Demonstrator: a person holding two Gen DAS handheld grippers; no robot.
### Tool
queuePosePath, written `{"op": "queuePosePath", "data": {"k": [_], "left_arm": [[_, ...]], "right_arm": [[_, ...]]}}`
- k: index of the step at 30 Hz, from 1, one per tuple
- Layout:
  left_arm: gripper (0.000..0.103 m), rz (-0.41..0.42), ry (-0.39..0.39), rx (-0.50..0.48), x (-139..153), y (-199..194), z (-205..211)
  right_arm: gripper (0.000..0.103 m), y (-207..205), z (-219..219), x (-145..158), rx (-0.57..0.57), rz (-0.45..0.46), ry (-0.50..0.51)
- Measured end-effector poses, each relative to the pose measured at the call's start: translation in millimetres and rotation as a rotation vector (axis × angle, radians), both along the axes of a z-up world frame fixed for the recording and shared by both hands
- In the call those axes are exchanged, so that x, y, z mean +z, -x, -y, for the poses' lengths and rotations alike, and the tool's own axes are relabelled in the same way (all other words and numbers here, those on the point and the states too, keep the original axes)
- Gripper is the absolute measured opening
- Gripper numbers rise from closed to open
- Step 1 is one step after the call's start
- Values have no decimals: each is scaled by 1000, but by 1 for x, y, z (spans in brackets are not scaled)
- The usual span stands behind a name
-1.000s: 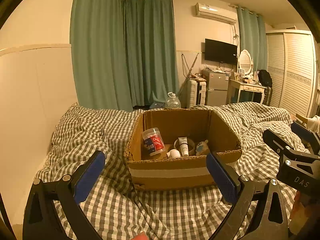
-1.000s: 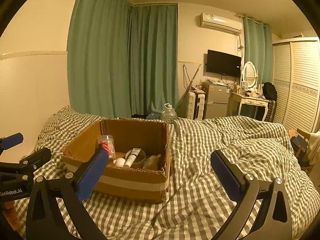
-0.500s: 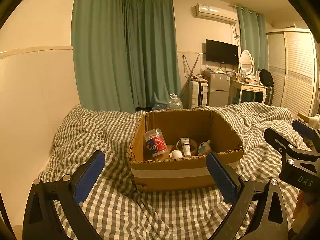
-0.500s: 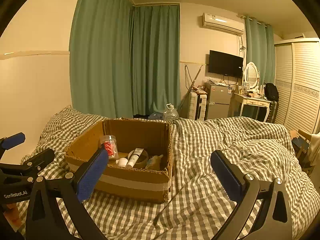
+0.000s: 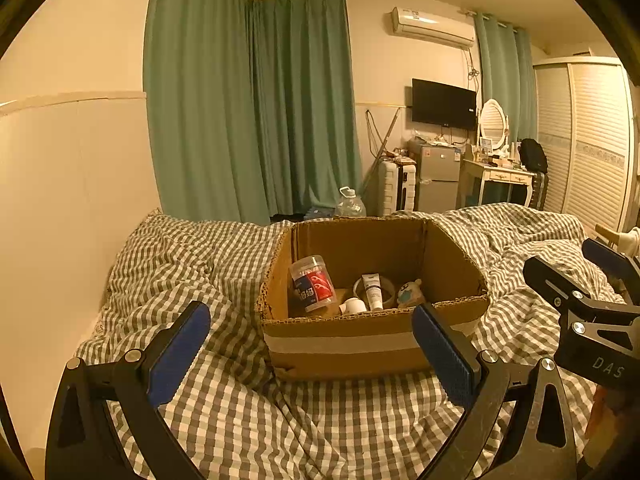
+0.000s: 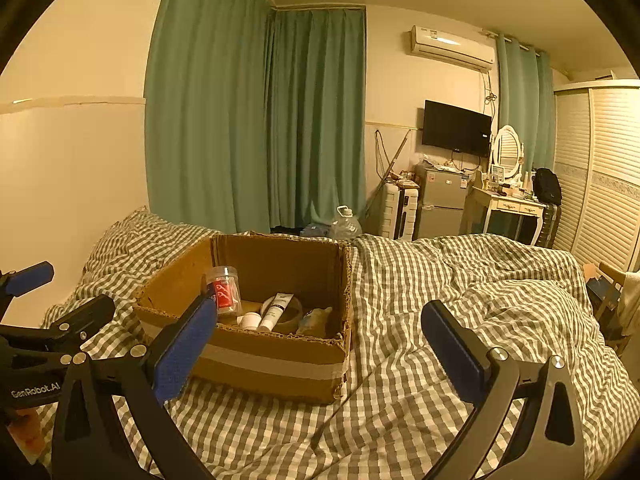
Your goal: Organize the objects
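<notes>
An open cardboard box (image 5: 340,344) sits on a checked bed cover; it also shows in the right wrist view (image 6: 264,360). Inside are a clear jar with a red label (image 5: 313,283), a white tube (image 5: 373,291) lying across a tape roll, a small white pot (image 5: 353,305) and a small plush toy (image 5: 409,293). My left gripper (image 5: 312,352) is open and empty, in front of the box. My right gripper (image 6: 316,344) is open and empty, in front of the box's right corner. Each gripper shows at the edge of the other's view.
The checked bed cover (image 6: 460,304) spreads rumpled to the right of the box. A cream wall (image 5: 72,208) borders the bed on the left. Green curtains (image 5: 256,112), a water jug (image 5: 350,202), a small fridge and a dressing table stand beyond the bed.
Both grippers have drawn back and up a little from the box, which looks slightly smaller and lower. Both stay open. The box contents have not moved.
</notes>
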State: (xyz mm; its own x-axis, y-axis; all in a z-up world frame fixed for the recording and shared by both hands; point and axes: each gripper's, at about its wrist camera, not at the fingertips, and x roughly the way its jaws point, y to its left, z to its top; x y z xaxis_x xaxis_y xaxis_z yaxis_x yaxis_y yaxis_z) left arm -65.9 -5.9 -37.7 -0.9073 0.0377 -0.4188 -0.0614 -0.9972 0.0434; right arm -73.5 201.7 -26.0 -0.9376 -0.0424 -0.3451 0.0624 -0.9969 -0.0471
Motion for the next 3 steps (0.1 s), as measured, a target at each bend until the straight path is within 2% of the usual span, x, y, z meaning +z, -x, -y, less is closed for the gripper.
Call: {"op": "queuePosePath", "data": {"k": [3], "left_arm": [[103,7,-2,4,-1,1,0]], "right_arm": [[102,1,0,-1,1,3,0]]}}
